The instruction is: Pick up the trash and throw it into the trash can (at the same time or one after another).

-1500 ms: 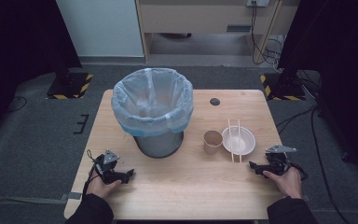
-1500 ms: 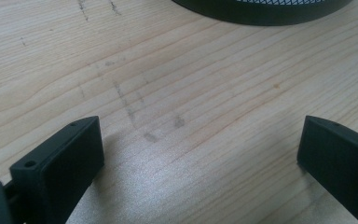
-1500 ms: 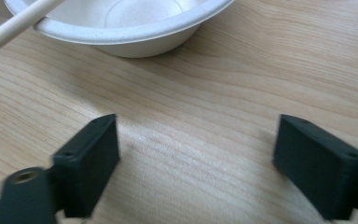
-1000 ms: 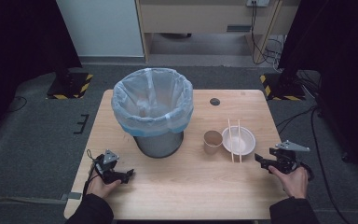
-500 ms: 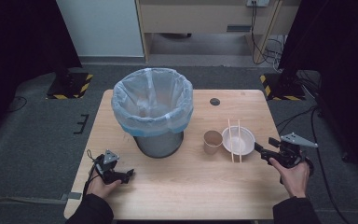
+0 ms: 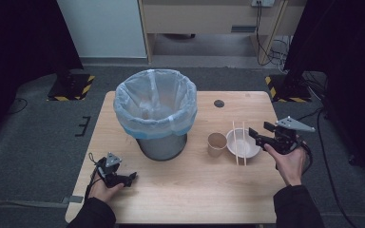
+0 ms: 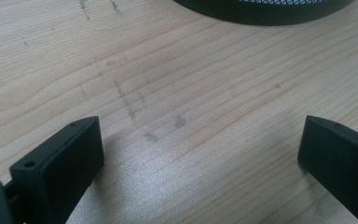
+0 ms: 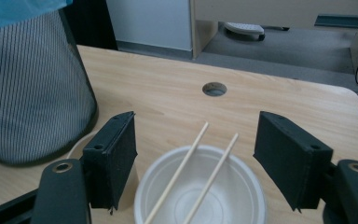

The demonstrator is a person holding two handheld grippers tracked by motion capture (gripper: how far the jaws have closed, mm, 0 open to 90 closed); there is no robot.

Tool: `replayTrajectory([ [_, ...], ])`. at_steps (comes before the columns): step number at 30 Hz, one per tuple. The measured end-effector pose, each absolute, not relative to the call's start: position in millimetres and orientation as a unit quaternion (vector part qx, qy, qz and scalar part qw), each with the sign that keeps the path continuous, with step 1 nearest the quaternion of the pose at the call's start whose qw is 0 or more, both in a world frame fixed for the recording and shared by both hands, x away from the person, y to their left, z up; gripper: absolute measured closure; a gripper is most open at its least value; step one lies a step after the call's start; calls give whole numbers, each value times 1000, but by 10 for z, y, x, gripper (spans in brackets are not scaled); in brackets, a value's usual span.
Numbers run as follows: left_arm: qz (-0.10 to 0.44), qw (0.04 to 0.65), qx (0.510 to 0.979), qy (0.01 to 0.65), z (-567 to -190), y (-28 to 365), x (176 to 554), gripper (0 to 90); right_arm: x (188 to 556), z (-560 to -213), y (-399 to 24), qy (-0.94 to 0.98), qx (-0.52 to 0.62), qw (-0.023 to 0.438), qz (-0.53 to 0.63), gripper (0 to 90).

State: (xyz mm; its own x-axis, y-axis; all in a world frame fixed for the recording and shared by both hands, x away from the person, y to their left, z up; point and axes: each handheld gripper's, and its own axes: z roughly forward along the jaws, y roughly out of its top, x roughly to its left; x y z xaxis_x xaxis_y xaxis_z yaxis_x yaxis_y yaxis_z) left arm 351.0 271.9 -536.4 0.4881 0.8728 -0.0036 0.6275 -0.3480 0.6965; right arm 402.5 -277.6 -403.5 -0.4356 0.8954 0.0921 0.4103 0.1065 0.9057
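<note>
**Right claw lines up on the bowl and chopsticks**

The desk (image 6: 185,199) is broad pale wood with plenty of bare room along the near side. The lined bin (image 6: 156,111) stands tall at its middle left, its blue bag folded over the rim, the one big thing to steer around. Right of it sits a paper cup (image 6: 216,144), and just beside that the white bowl (image 6: 243,144), not far from the desk's right edge. Two chopsticks (image 6: 238,141) lie loose across the bowl's rim.

The right claw (image 6: 257,136) hangs off the bowl's right side, jaws wide and empty, the bowl between them in the right gripper view. The bowl looks thin and light, likely to flex or skid; I'd take it by the rim, gently. The chopsticks are stiff, slim, and apt to roll off.

The left claw (image 6: 129,177) rests low at the near left, jaws wide apart, nothing between them.
</note>
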Motion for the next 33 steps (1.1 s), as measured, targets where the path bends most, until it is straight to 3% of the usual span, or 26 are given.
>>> replayTrajectory([
  [12, 189, 325, 799, 470, -5363, 2715, 3509, 0, 4273, -4294, -2682, 688, 488, 259, 471, 399],
  [33, 189, 325, 798, 471, -5364, 2697, 3512, 0, 4366, -4793, -2564, 726, 529, 230, 374, 620],
])
